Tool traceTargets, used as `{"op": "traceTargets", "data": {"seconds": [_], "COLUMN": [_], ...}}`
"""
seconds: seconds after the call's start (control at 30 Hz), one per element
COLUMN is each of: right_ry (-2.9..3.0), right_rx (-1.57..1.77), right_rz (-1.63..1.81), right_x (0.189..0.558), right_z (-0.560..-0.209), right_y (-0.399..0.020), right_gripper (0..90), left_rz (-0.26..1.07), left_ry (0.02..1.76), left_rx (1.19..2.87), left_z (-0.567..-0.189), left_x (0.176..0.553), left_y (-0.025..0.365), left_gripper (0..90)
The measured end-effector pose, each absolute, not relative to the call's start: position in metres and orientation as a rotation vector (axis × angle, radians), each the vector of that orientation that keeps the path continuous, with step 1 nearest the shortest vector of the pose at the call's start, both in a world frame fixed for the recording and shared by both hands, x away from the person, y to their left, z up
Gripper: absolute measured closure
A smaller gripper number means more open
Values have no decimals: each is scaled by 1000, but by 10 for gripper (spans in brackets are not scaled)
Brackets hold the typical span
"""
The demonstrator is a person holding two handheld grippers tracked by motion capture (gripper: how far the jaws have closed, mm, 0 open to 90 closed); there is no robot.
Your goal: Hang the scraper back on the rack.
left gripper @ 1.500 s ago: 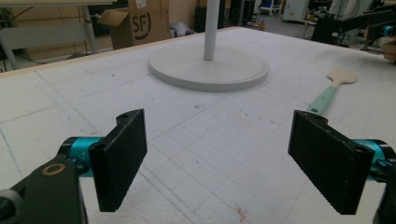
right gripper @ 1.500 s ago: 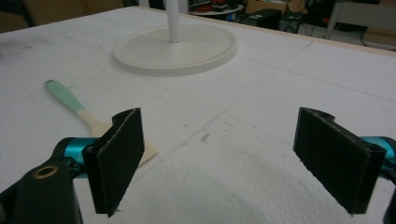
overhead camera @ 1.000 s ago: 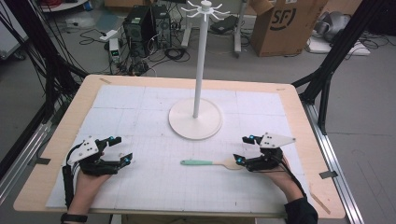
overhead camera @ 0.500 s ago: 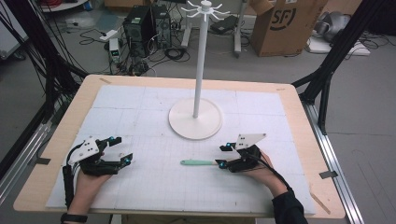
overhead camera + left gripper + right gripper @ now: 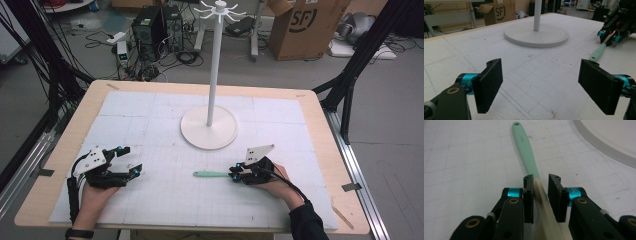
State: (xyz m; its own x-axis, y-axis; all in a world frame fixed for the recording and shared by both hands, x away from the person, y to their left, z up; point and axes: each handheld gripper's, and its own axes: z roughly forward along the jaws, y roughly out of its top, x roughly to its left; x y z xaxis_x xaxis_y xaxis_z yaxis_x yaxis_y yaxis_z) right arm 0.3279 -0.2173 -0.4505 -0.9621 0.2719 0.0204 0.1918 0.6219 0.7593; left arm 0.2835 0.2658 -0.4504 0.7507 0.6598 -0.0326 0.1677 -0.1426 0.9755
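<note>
At the left of the counter (image 5: pixel 65 150), the left gripper (image 5: pixel 131 161) rests on the white gridded mat (image 5: pixel 150 120) in a person's hand, its fingers (image 5: pixel 487 85) spread wide and released, with bare mat between them. Toward the middle, a mint-green spatula (image 5: pixel 210 174) lies flat on the mat, its handle pointing left with the hanging hole at the far tip and its pale cream blade end to the right. Behind it, just beyond, stands a white rack (image 5: pixel 216 65) on a round base, a ring of hooks at its top. At the right, the right gripper (image 5: pixel 235 173) has just been closing, and its fingers (image 5: pixel 529 197) are now clenched on the spatula where the green handle meets the cream blade.
</note>
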Motion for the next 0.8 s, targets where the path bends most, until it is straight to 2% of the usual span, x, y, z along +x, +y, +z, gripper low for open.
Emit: {"op": "traceTargets", "data": {"seconds": [0.47, 0.8], "right_ry": [2748, 2655], "right_rx": [457, 517], "right_rz": [1291, 1379], "right_x": [331, 335], "right_z": [-446, -393], "right_y": [-221, -239], "right_gripper": [815, 818], "left_rz": [484, 475], "left_ry": [663, 662], "left_rx": [1690, 1685], "left_z": [-450, -451], "left_x": [284, 284], "left_y": [266, 267], "left_gripper": [208, 207]}}
